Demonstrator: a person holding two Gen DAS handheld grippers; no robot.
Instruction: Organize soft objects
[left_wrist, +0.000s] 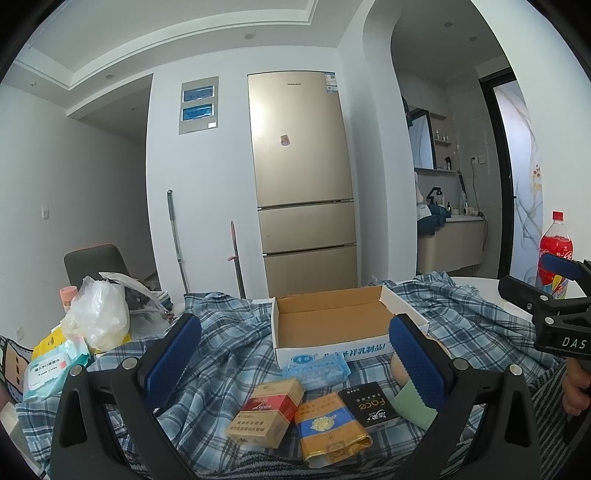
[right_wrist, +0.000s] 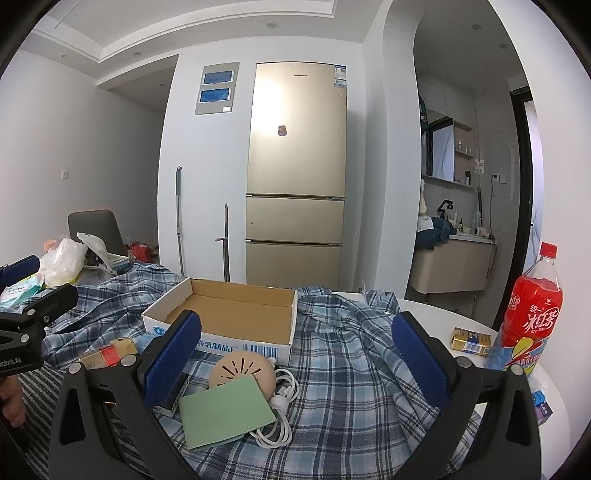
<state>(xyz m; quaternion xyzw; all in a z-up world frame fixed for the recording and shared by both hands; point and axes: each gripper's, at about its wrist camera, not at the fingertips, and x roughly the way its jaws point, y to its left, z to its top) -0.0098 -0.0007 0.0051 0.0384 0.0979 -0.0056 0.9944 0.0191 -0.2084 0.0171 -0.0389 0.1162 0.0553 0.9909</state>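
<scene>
A plaid shirt (right_wrist: 351, 369) lies rumpled under both tools. Ahead of them sits an empty cardboard box (left_wrist: 332, 321). The left gripper (left_wrist: 295, 363) hovers with jaws apart over 3 packets; the right gripper (right_wrist: 295, 360) hovers likewise over a green cloth (right_wrist: 225, 413). Nothing is gripped: likely the opening step. Next, the right gripper must drop and pinch the cloth.
</scene>
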